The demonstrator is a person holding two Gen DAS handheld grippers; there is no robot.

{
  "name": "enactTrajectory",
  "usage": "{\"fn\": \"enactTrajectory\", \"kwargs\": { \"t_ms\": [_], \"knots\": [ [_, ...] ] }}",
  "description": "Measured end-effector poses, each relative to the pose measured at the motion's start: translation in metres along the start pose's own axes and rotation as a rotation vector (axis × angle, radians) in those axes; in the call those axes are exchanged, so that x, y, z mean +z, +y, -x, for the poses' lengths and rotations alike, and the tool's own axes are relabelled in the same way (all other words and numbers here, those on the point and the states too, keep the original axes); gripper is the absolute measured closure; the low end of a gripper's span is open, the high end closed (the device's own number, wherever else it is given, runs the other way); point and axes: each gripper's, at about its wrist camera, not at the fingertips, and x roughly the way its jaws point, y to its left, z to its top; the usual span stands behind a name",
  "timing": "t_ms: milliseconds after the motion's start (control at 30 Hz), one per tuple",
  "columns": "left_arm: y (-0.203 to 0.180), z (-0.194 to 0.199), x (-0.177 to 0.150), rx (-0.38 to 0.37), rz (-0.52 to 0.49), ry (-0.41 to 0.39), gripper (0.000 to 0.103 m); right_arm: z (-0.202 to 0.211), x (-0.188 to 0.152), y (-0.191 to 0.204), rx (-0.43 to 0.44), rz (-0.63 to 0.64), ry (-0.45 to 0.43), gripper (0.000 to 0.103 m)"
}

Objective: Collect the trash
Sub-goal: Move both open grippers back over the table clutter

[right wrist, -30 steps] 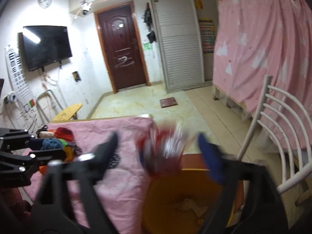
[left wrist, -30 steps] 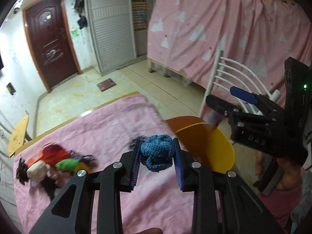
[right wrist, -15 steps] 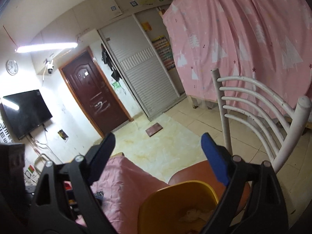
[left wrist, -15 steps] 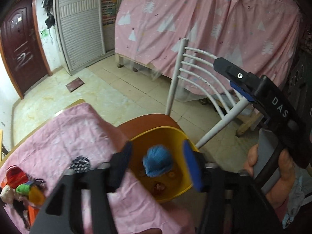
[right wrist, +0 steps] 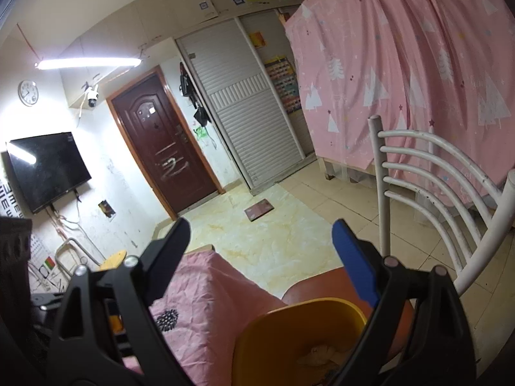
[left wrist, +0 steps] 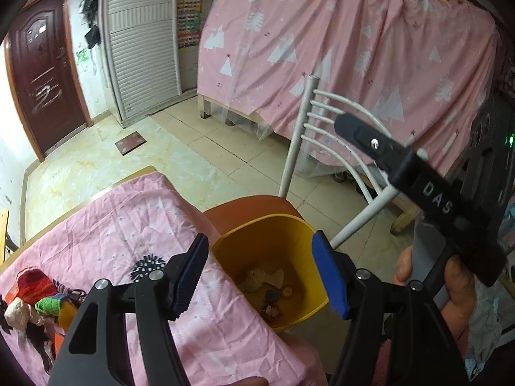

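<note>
The yellow plastic trash bin (left wrist: 273, 234) stands on the brown seat of a white metal chair (left wrist: 251, 204), just beside the edge of the bench with the pink printed cloth (left wrist: 128, 225). At its bottom lie crumpled paper and a few small scraps (left wrist: 267, 281). The left claw (left wrist: 260, 276) hangs above the open bin, its jaws apart and nothing between them. The right claw (right wrist: 260, 257) points over the bin toward the room, jaws wide and empty; a hand (left wrist: 457, 286) grips its handle.

I judge that a drop into the bin is finished and the next pickup is due. On the far end of the bench is a heap of small colourful things (left wrist: 35, 296), and nearer the bin a black spiky piece (left wrist: 148, 265). The next move calls for turning a claw back over the bench, lowering it around one piece and closing.
</note>
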Motion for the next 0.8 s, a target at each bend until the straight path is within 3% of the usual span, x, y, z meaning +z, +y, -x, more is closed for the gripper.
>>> {"fn": "enactTrajectory", "kwargs": {
  "t_ms": [367, 800],
  "knots": [
    [0.061, 0.031, -0.01, 0.062, 0.099, -0.025, 0.043, -0.011, -0.012, 0.035, 0.033, 0.09, 0.039, 0.012],
    [0.177, 0.101, -0.035, 0.317, 0.186, -0.077, 0.035, -0.022, -0.031, 0.091, 0.152, 0.169, 0.099, 0.012]
  ]
}}
